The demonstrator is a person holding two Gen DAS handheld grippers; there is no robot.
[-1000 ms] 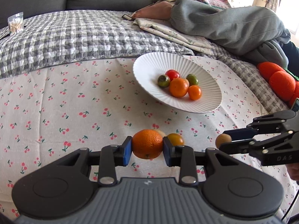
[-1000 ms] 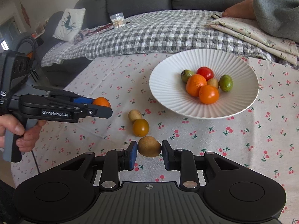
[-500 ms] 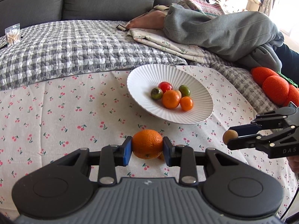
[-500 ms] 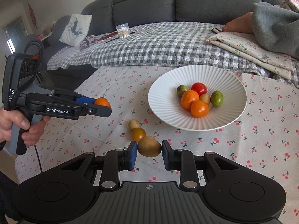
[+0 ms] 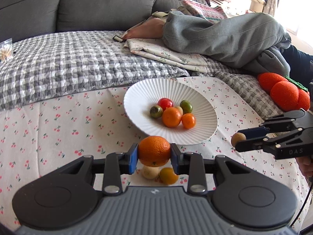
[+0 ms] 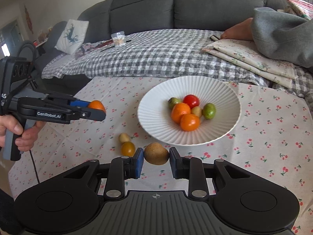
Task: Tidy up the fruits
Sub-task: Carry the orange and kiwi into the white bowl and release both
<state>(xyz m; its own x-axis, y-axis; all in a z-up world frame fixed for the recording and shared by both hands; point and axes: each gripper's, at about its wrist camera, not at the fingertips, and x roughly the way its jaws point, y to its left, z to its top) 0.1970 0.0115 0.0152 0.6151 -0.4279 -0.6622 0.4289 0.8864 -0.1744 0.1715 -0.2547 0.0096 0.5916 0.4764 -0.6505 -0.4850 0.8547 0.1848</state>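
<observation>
**Orange and kiwi held short of the plate**

Orange peel sits clamped in our left gripper (image 5: 154, 157), the orange (image 5: 154, 150) lifted above the cherry-print cloth (image 5: 58, 129). Our right gripper (image 6: 156, 161) pinches the brown kiwi (image 6: 156, 153). Both fruits hang just short of the white plate (image 6: 156, 90), straight ahead; we judge the right one slightly nearer.

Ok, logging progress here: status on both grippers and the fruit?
Left gripper shut on orange. Right gripper shut on kiwi. Plate ahead, path clear.
</observation>
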